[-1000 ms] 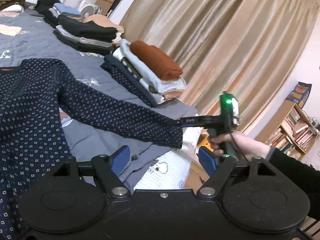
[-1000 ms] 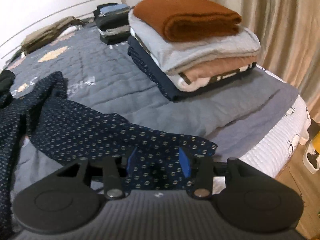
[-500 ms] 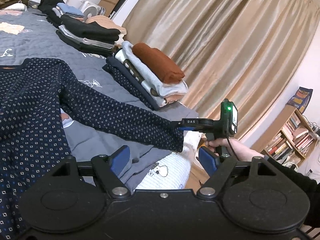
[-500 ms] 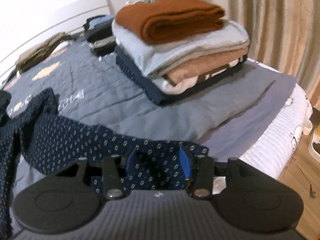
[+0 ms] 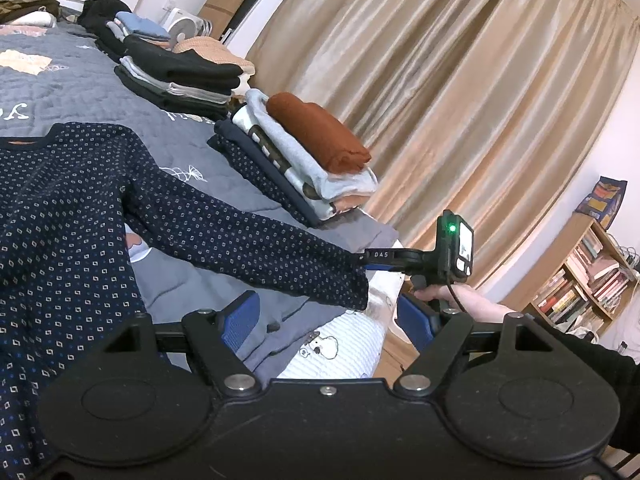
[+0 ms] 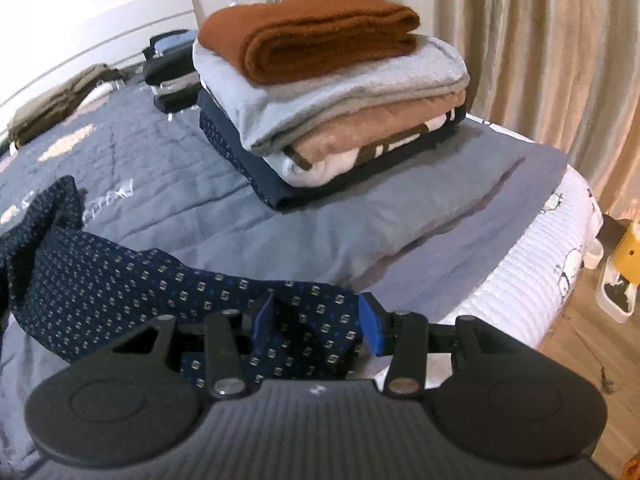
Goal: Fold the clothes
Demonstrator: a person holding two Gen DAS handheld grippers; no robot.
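since a second ago the right gripper [image 6: 316, 326] has drawn the sleeve [image 5: 248, 244] of the navy patterned top [image 5: 60, 216] out taut over the bed [image 5: 192, 148], off the cover; judged, ready for folding inward. its jaws clamp the cuff between blue pads. left gripper [image 5: 326, 318] hangs open and empty, near the hem

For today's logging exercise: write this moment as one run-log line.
right tongs: gripping sleeve cuff | left tongs: open, empty | patterned top: spread on bed
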